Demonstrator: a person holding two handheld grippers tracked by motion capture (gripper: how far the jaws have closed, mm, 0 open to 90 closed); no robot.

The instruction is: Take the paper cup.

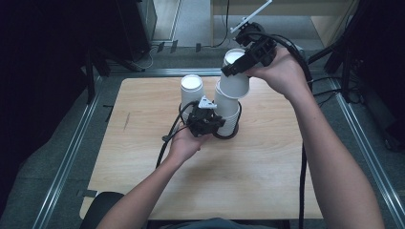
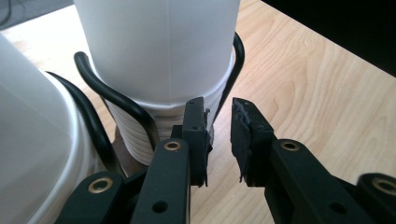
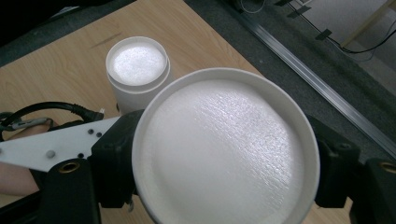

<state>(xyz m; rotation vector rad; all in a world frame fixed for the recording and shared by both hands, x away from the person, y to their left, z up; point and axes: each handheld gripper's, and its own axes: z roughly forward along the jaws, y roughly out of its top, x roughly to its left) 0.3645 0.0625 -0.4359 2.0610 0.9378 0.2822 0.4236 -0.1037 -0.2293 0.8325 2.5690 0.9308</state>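
- At the left of the high view, a separate upside-down white cup stands on the wooden table, just beside the main stack and a little farther from the person.
- The left gripper sits low at the near side of the stack of cups, held in the person's left hand. A black cable loops around the foot of the stack.
- In the left gripper view the two black jaws stand a small way apart with bare table showing through the gap. Nothing is clamped between them. The left pad lies right against the ribbed rims at the bottom of the stack; whether it actually touches them cannot be told.
- To the right and higher, the right gripper is clamped on the top cup, one jaw on each side of its wall. The cup is upside down and tilted, its wide mouth just above the top of the stack.
- The right gripper view looks at that cup's flat white bottom, with black jaws pressed to both sides. The separate cup stands on the table behind it.
- The right hand holds its gripper above the far edge of the table.
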